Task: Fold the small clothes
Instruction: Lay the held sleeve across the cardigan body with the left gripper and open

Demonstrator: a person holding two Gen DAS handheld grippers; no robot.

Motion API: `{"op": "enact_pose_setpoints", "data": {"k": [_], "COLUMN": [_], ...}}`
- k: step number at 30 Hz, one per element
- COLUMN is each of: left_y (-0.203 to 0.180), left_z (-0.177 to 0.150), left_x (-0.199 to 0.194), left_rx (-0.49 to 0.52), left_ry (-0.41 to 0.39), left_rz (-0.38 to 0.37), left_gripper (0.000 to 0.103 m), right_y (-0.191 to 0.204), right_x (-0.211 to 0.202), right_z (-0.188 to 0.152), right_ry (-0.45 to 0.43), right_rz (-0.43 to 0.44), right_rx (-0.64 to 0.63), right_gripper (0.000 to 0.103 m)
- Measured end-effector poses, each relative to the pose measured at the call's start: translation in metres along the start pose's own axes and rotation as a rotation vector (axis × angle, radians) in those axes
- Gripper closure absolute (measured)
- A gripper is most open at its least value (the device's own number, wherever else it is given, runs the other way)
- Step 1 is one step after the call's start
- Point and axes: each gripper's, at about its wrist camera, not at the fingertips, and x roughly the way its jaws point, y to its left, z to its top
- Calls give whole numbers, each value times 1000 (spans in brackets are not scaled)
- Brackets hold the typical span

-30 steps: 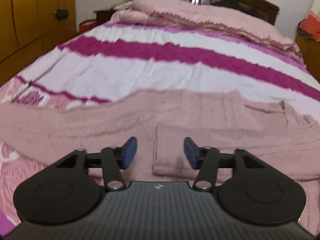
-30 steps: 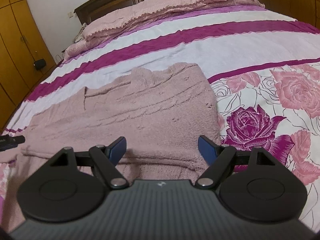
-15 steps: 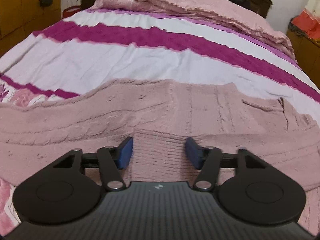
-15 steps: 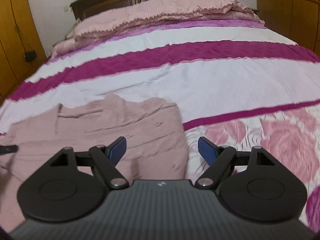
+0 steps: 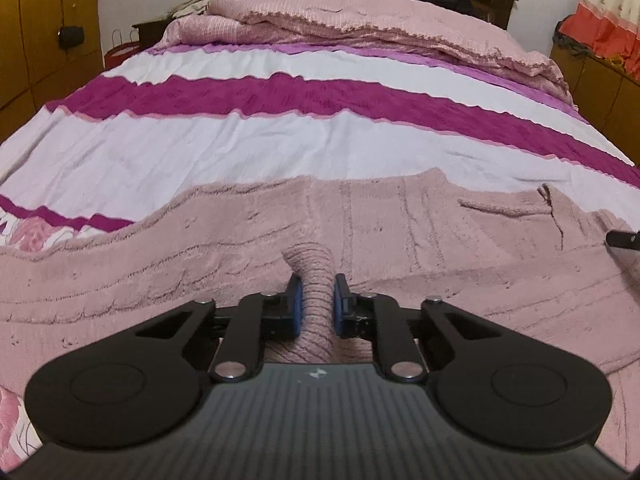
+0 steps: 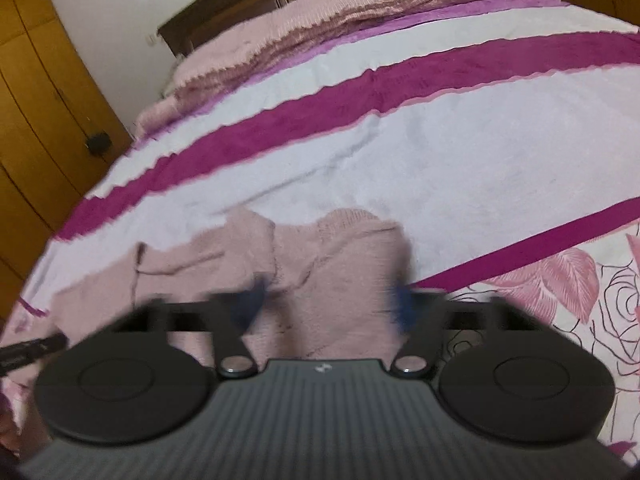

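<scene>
A pale pink knitted sweater lies spread across the bed. My left gripper is shut on a bunched ribbed part of the sweater, likely a sleeve cuff, pinched between its blue pads. In the right wrist view the sweater lies under and ahead of my right gripper, which is open and blurred by motion, its fingers straddling the sweater's right part. The tip of the right gripper shows at the right edge of the left wrist view. The tip of the left gripper shows at the left edge of the right wrist view.
The bed cover has white and magenta stripes, with pink rose print at the near side. A folded pink blanket lies by the dark headboard. Wooden wardrobes stand to the left, and a cabinet to the right.
My left gripper has closed on the ribbed part of the sweater, which now stands bunched between the pads. My right gripper has swung and tilted over the sweater's right part, staying open.
</scene>
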Motion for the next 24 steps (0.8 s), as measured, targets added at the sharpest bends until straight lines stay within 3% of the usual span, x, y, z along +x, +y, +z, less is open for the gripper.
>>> {"op": "enact_pose_setpoints", "data": {"k": [7, 12, 17, 20, 24], "left_y": [-15, -19, -23, -22, -17], "left_z": [16, 20, 11, 15, 20], "left_x": [-11, 28, 41, 39, 29], "left_rx": [42, 79, 142, 137, 105], "left_ry": [-114, -34, -11, 9, 22], "left_rz": [32, 76, 110, 116, 123], "left_gripper": [90, 90, 89, 88, 74], "right_y": [20, 7, -5, -5, 2], "right_x": [-32, -5, 0, -3, -18], "right_z": [-6, -7, -13, -11, -11], "right_ry": [-217, -149, -127, -118, -124], "right_rz": [-115, -228, -217, -215, -215], "right_rx": [-141, -122, -55, -39, -33], "right_gripper": [82, 82, 77, 68, 54]}}
